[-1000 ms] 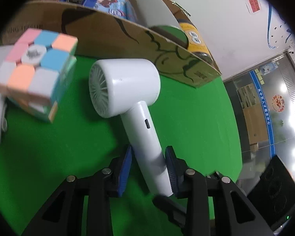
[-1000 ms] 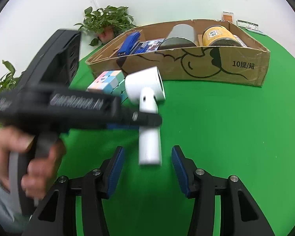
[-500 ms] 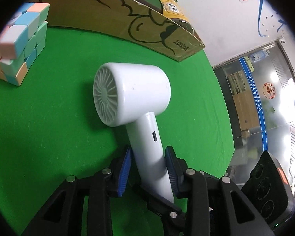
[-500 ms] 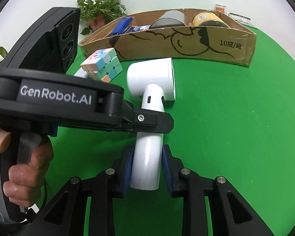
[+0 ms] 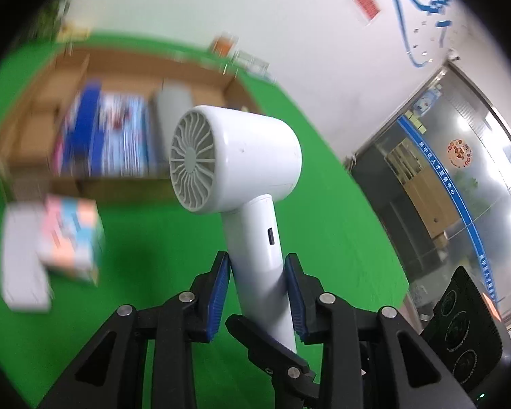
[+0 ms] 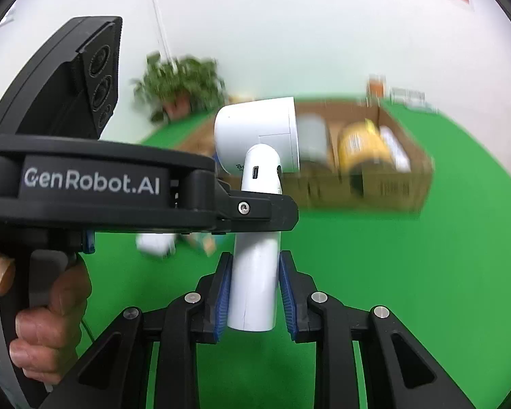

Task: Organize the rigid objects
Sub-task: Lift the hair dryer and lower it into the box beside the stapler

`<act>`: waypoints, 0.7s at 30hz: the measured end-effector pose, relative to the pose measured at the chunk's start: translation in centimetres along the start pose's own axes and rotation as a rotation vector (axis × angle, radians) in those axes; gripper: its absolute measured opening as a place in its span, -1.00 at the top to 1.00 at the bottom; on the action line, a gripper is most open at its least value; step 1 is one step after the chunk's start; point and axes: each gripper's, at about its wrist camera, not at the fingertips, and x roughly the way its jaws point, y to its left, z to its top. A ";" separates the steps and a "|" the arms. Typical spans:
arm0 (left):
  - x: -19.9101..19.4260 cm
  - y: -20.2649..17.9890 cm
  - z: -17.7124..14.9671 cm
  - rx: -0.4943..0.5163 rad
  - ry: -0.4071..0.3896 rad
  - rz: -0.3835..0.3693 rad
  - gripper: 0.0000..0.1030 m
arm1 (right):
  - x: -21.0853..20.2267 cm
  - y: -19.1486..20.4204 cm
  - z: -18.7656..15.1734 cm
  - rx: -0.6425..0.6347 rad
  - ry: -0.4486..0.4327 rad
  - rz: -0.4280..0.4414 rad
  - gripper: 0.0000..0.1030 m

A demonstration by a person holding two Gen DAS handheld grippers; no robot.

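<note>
A white hair dryer [image 5: 242, 156] hangs in the air above the green table, lifted by its handle. My left gripper [image 5: 255, 266] is closing tighter on the handle's middle, blue pads on both sides. My right gripper [image 6: 252, 266] is shut on the handle's lower end, below the left one. The dryer's head [image 6: 259, 136] is in front of the open cardboard box [image 6: 391, 191]. In the left wrist view the box [image 5: 24, 102] lies behind and to the left of the dryer.
A pastel puzzle cube [image 5: 71, 238] and a white object [image 5: 20, 255] lie on the table before the box. The box holds a grey cylinder [image 6: 313, 139], a yellow can [image 6: 364, 146] and blue items [image 5: 85, 129]. A hand [image 6: 44, 323] holds the left gripper. A potted plant [image 6: 180, 85] stands behind.
The right gripper closed on the handle's end. Both grippers then raised the dryer off the table; the box and cube now sit lower and farther away.
</note>
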 end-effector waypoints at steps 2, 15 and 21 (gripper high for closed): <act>-1.0 -0.2 1.7 0.024 -0.029 -0.002 0.39 | 0.1 0.2 1.9 -0.007 -0.037 0.001 0.52; 0.1 4.5 8.2 0.001 0.013 0.007 0.40 | 6.4 0.8 8.0 0.050 0.012 0.023 0.52; 3.3 8.9 11.7 -0.071 0.101 0.034 0.39 | 13.3 -0.2 11.3 0.097 0.147 0.047 0.52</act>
